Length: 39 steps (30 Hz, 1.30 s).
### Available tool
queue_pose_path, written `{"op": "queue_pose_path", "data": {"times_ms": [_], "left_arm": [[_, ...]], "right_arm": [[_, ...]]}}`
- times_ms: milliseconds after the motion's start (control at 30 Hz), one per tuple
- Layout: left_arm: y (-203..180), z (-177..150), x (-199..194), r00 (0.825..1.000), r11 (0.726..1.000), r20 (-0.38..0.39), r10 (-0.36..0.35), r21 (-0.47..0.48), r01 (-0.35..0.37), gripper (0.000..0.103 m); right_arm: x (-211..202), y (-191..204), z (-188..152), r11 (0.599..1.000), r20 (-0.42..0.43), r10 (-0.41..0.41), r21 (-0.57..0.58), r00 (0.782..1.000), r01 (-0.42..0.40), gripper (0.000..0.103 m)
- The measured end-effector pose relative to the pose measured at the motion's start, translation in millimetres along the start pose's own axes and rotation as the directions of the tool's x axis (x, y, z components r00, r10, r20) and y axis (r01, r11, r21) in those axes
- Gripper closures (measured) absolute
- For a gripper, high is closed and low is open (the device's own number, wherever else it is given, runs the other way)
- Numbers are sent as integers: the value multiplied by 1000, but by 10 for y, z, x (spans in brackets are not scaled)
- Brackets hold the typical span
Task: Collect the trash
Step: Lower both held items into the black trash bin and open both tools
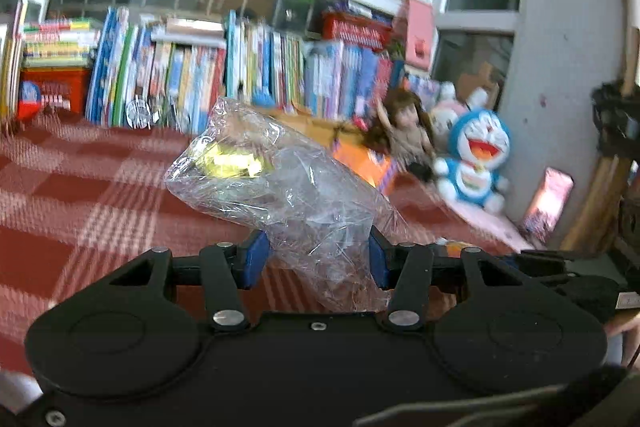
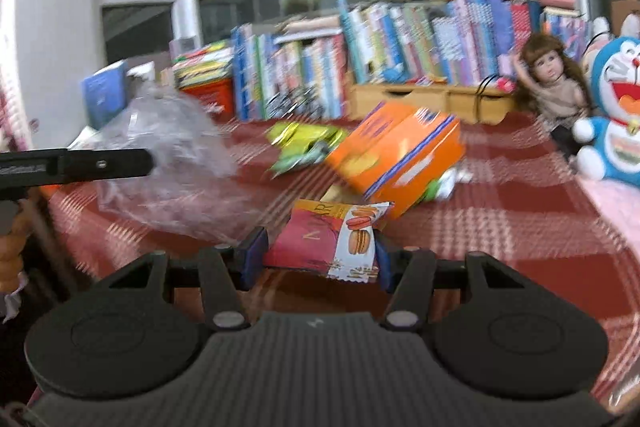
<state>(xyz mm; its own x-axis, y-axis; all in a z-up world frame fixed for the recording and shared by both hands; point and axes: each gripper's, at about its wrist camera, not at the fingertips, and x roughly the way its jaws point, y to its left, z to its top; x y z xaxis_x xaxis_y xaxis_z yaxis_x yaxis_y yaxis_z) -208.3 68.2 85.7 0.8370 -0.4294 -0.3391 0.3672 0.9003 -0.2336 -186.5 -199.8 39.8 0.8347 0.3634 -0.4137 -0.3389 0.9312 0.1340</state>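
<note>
My left gripper (image 1: 318, 261) is shut on a crumpled clear plastic bag (image 1: 280, 179), which sticks up and forward over the red checked cloth (image 1: 80, 187). The same bag (image 2: 172, 163) shows at the left of the right wrist view, with the left gripper's black finger (image 2: 104, 163) across it. My right gripper (image 2: 318, 261) is shut on a red and white macaron wrapper (image 2: 332, 239). Behind it on the cloth lie an orange snack box (image 2: 400, 155) and a green-yellow wrapper (image 2: 304, 143).
A row of upright books (image 2: 360, 59) lines the back under the window. A doll (image 2: 556, 87) and a blue cat plush (image 2: 616, 123) sit at the right. A wooden drawer box (image 2: 432, 103) stands before the books. A grey pillar (image 1: 560, 67) rises at right.
</note>
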Motion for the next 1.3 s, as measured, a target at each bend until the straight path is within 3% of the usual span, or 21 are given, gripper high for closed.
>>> {"op": "queue_pose_path", "data": {"times_ms": [167,300,367,633,767,900,1067,1200,1300], "left_arm": [[6,-386,-205,991,999,-130,-34,6,35,55],[27,-692,-292,966,997,-248,-73,14,79,55],[31,-827,-266,946,995,-313,-87,16,97,55],[105,-1364,69,849,991,-528,-27,95,91,55],[123,-1495,217,824,989,-566,-18,111,98,53],[127,-1561,258,817,984,-576,-2,146,106,48],[91,-1552,280,827,975,-561,27,199,103,20],[46,-1492,303,834,969,-550,39,224,102,15],[36,-1403,271,852,967,-521,52,239,87,15]], "right_arm": [[-202,217,-334,997,-90,65,-39,994,-68,44],[-219,369,-631,991,-194,93,-82,977,-110,44],[-180,415,-778,988,-243,98,-91,965,-123,44],[156,457,-1238,985,-392,107,-85,914,-152,43],[301,426,-1344,984,-417,123,-65,900,-165,38],[358,405,-1375,983,-424,136,-53,895,-174,28],[410,362,-1366,985,-418,139,-35,898,-169,18],[431,333,-1347,988,-407,134,-19,904,-155,17],[416,307,-1293,990,-384,120,-18,916,-138,17]]}}
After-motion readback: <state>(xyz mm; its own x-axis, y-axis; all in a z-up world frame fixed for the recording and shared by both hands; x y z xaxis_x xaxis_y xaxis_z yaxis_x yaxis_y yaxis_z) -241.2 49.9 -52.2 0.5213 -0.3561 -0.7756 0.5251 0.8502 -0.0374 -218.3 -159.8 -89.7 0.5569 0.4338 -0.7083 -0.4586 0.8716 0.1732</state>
